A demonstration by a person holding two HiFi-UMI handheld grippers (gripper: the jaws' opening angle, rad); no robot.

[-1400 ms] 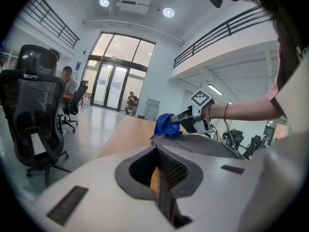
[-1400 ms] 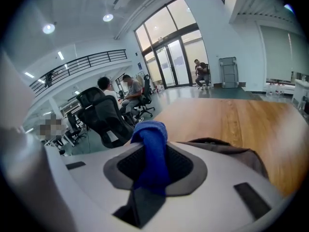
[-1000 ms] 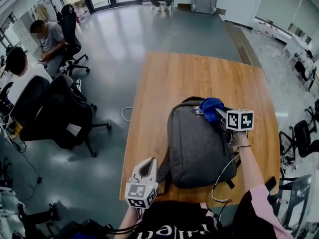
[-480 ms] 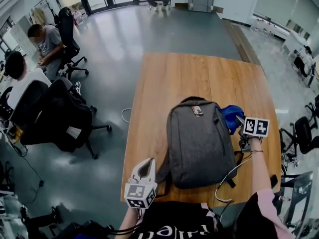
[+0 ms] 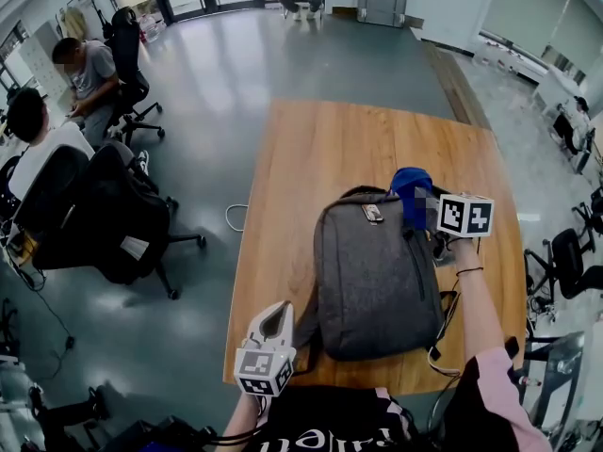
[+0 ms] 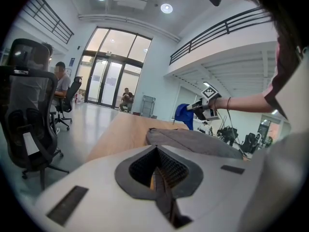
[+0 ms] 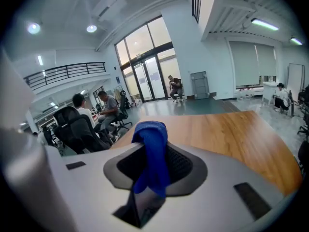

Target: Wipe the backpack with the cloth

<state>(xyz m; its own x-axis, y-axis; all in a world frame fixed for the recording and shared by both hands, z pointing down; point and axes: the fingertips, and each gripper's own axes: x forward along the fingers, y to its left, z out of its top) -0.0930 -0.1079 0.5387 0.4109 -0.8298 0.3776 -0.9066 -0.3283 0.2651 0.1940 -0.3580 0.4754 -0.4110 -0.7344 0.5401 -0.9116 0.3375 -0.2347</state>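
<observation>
1. Right now, your right gripper [image 5: 424,205] sits at the middle right of the head view. Its jaws are clamped on the blue cloth [image 7: 150,149], which spills out of them as a bunched fold. That firm pinch looks meant to stop the cloth slipping when you drag it over fabric.
2. The cloth is at the upper right corner of the grey backpack [image 5: 372,271], beside its top edge. The head view does not settle whether it presses on the bag or hangs just above it.
3. The backpack lies flat on the wooden table [image 5: 358,149], in the lower centre of the head view, with its top end pointing away from you. Lying this way it offers one broad panel, which suits long strokes.
4. Your left gripper [image 5: 273,320] is at the lower left of the head view, off the near left corner of the table and apart from the bag. Its own view shows the jaws closed together with nothing between them. It seems parked there to keep the panel clear for the cloth.
5. Judging from where the cloth is, you are working the top right of the bag.
6. Nothing pins the backpack down, so a hard stroke could slide it. Your idle left gripper is near enough to steady the lower end.
</observation>
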